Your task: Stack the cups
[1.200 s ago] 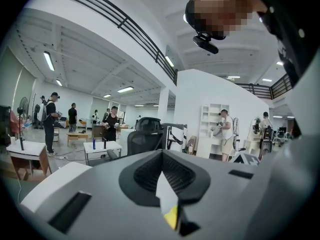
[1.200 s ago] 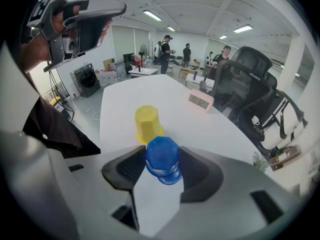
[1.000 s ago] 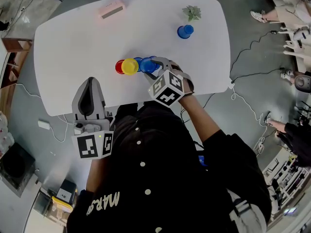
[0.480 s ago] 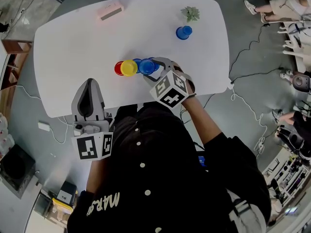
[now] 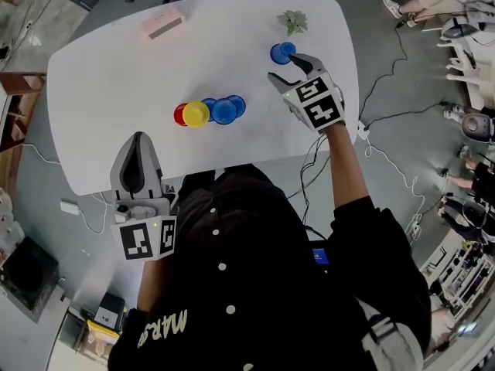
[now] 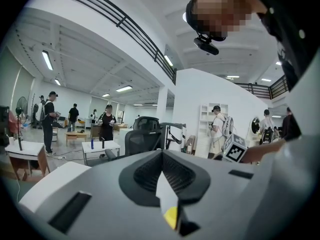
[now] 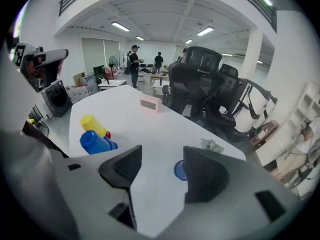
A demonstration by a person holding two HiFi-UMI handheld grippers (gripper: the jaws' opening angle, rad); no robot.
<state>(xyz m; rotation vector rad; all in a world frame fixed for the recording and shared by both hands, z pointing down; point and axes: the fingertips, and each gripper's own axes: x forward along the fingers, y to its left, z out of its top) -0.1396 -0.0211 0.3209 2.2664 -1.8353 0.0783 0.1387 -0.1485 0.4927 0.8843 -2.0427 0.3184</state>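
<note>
White oval table (image 5: 116, 68), smooth-topped: the likely fault from here is that a cup nudged on this surface skids or tips instead of being caught. Left gripper (image 5: 138, 157), held off the near table edge, has its jaws pressed together on nothing. Right gripper (image 5: 291, 69), over the far right of the table, has its jaws spread wide, having just been opening, with nothing between the pads. Should it descend as now aligned, one jaw may land on its target's rim, not straddle it. Near the table's middle sits a close-set row of plastic cups: a red cup (image 5: 179, 114), a yellow cup (image 5: 196, 114) and two blue cups (image 5: 224, 110); whether they are already nested cannot be told. The lone blue plastic cup (image 5: 282, 52) lies just past the right fingertips, apart from them. In the right gripper view it shows off-centre in the gap, at the right-hand jaw's inner edge and partly hidden by it. A small green potted plant (image 5: 293, 22) stands just beyond, in the path of any shove.
</note>
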